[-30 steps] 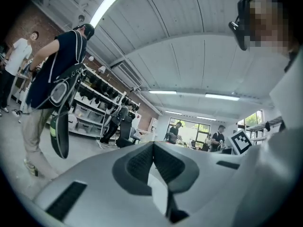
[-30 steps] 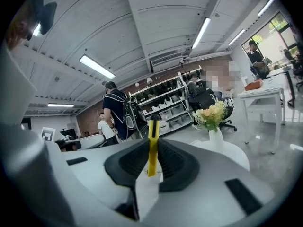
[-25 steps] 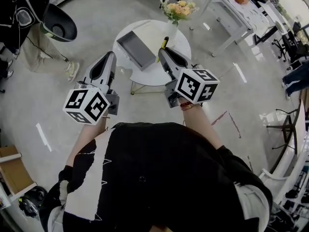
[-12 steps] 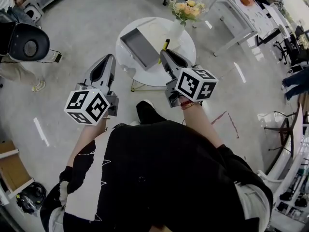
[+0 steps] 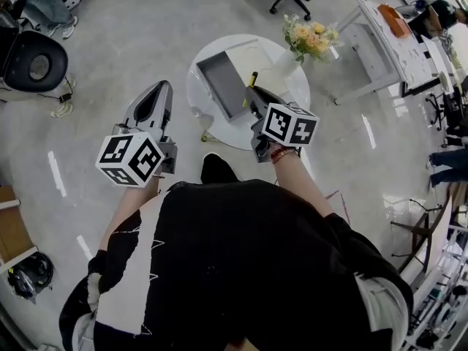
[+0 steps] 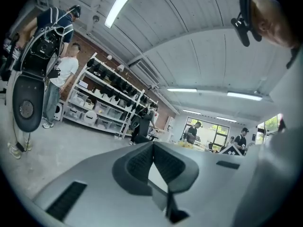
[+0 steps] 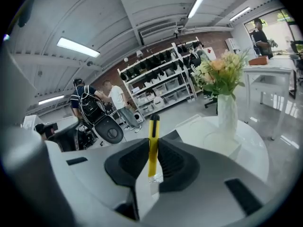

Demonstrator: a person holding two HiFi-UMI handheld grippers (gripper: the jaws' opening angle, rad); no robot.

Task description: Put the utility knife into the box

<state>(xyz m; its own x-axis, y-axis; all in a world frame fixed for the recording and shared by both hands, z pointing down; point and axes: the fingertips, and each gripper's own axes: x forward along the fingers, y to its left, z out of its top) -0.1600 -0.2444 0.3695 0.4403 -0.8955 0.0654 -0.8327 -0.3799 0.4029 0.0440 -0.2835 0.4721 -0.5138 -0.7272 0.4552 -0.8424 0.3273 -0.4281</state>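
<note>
Knife first: the utility knife [image 7: 153, 143], yellow with a black tip, stands upright between the pads of the right gripper [image 7: 152, 164], which is clamped on its lower part. In the head view the right gripper [image 5: 253, 96] tilts downward over the near part of the round white table [image 5: 296, 90]. The person's right forearm [image 5: 300, 178] is stretched forward behind its marker cube [image 5: 290, 123]. The knife [image 5: 253, 79] pokes out beyond the jaw tips, just right of the grey box [image 5: 221, 85]. That box lies open on the table's left half. A white vase of flowers [image 5: 308, 40] stands at the table's far right.

The left gripper [image 5: 161, 88] is held about level, over the floor left of the table and well apart from the box. Its forearm [image 5: 128, 207] reaches forward too. In its own view the left gripper [image 6: 153, 145] has its jaws closed tip to tip with nothing between them.
</note>
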